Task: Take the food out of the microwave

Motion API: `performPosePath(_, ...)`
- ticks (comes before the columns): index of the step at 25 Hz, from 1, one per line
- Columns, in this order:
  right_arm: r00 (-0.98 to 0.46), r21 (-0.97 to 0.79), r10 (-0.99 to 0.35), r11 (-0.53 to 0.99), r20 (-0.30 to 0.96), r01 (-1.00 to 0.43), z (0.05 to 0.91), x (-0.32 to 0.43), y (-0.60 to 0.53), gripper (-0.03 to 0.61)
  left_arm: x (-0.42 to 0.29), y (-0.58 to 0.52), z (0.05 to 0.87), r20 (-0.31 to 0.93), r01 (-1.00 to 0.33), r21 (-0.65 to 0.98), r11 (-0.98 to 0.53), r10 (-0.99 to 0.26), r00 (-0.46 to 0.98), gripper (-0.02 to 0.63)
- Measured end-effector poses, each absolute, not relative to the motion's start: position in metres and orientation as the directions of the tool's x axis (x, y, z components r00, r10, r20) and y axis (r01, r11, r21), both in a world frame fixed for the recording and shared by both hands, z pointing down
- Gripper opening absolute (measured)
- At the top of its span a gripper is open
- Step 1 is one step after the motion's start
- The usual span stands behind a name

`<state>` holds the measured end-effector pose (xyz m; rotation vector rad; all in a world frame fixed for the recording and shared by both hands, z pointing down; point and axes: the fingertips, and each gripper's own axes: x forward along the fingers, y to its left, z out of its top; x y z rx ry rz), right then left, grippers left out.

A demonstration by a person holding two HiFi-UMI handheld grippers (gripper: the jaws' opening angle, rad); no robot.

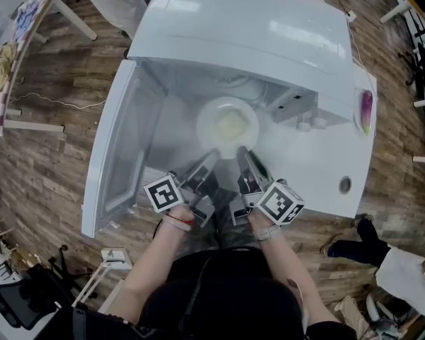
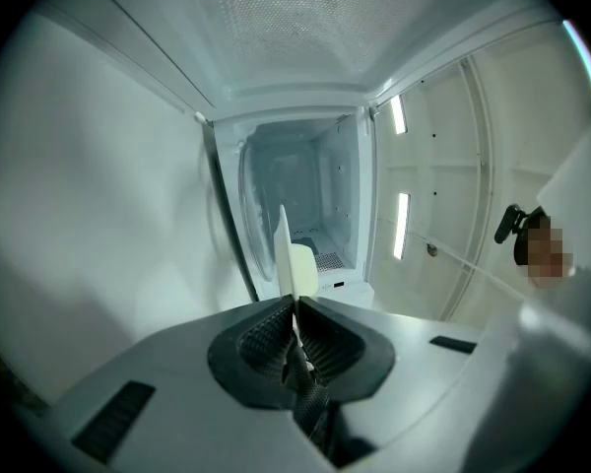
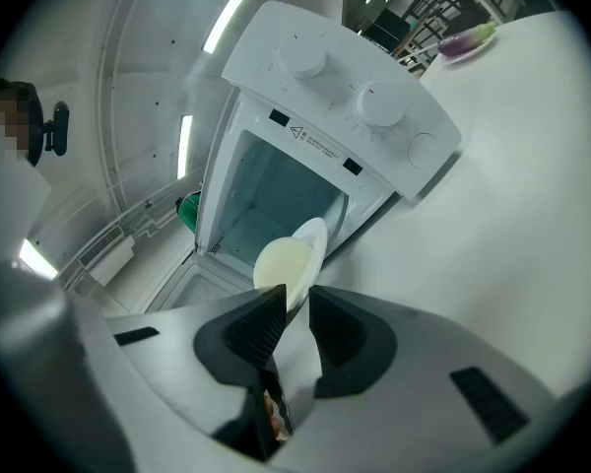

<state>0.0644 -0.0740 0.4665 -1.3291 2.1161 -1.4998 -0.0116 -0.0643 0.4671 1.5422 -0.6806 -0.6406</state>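
Task item: a white plate [image 1: 204, 116] [image 3: 316, 238] is carrying a pale yellow portion of food [image 1: 231, 125] [image 3: 280, 264]; it is hanging at the mouth of the microwave [image 1: 248, 27] [image 3: 335, 77], just in front of the open cavity and above the near part of the table [image 1: 315, 179]
Plate attitude: it is sitting roughly level in the head view; in the left gripper view it is showing edge-on [image 2: 297, 262]
Left gripper [image 1: 212, 154] [image 2: 294, 308]: the jaws are standing narrow and pinching the near rim of the plate, which is running straight between the ribbed pads
Right gripper [image 1: 242, 153] [image 3: 291, 308]: the jaws are drawn close, clamping the same near rim just beside the left gripper
Marker cubes: one is riding on each gripper, left [image 1: 163, 193] and right [image 1: 280, 202], both over the table's near edge
Microwave: white, it is taking up the back and middle of the table, with its cavity facing the person
Door [image 1: 120, 154]: it is hanging wide open toward the table's left edge
Knobs: two round white ones [image 3: 303, 55] [image 3: 379, 101] are sitting on the control panel at the right of the cavity
Eggplant [image 1: 366, 110] [image 3: 468, 39]: purple, it is lying at the table's right edge, well apart from the plate
Floor [image 1: 64, 126]: wood planks are showing around the table
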Motion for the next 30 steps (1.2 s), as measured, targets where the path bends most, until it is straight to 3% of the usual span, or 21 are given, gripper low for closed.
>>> performPosePath(30,-0.507,-0.829,-0.804,0.032,0.31,-0.559,0.47,0.074,-0.008,0.086,-0.002,-0.003,0.472,-0.001,-0.04,0.998,-0.044,-0.69,0.724,0.026)
